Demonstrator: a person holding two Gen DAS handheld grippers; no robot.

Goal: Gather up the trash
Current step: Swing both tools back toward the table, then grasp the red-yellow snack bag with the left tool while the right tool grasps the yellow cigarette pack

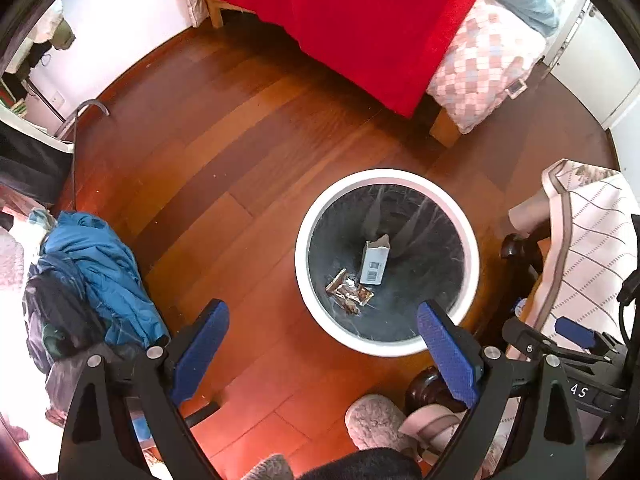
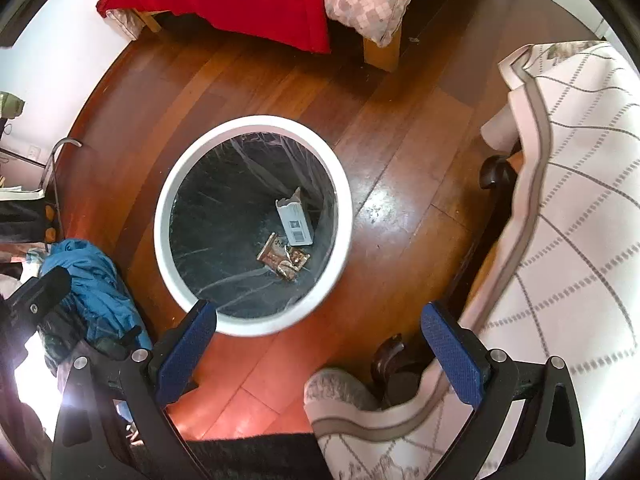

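Observation:
A round white trash bin (image 1: pixel 308 216) with a black liner stands on the wooden floor; it also shows in the right wrist view (image 2: pixel 164 208). Inside lie a small white carton (image 1: pixel 375 262) (image 2: pixel 295 218) and a brown snack wrapper (image 1: pixel 349 293) (image 2: pixel 282 258). My left gripper (image 1: pixel 322 328) is open and empty, held above the bin's near left side. My right gripper (image 2: pixel 318 332) is open and empty, above the bin's near edge. The right gripper's body (image 1: pixel 560 336) shows at the right of the left wrist view.
A bed with a red blanket (image 1: pixel 352 20) and a checked pillow (image 1: pixel 480 64) stands at the far side. A blue jacket pile (image 1: pixel 96 272) lies left. A chair draped in a white checked cloth (image 2: pixel 568 200) stands right. Fuzzy slippers (image 1: pixel 376 420) are at the bottom.

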